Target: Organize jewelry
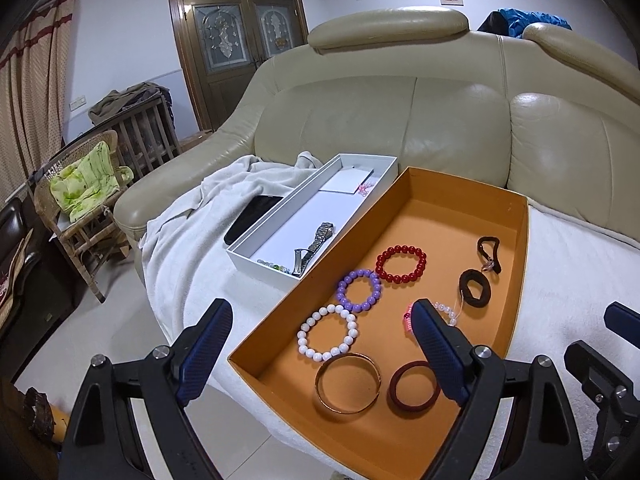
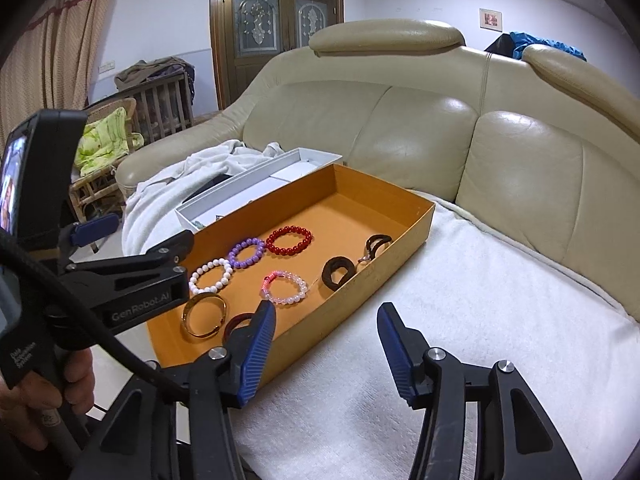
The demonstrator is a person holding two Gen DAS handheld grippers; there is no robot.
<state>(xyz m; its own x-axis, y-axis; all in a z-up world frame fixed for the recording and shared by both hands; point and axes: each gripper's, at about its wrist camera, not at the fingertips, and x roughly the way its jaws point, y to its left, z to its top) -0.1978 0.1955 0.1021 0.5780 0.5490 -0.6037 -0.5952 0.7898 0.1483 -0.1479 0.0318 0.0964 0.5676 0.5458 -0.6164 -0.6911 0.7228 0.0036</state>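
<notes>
On the towel-draped sofa [image 1: 440, 120], my left gripper [image 1: 320, 344] and right gripper [image 2: 326, 344] hung open and empty near the orange tray [image 1: 516, 264], whose light, stiff gold bangle [image 1: 347, 383] looked slippery, best pinched across its rim.

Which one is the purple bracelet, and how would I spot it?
Find the shallow orange cardboard tray on the white towel covering the beige leather sofa. Three beaded bracelets lie in a diagonal row inside it. The purple bead bracelet is the middle one, between the white bead bracelet and the dark red bead bracelet.
</notes>
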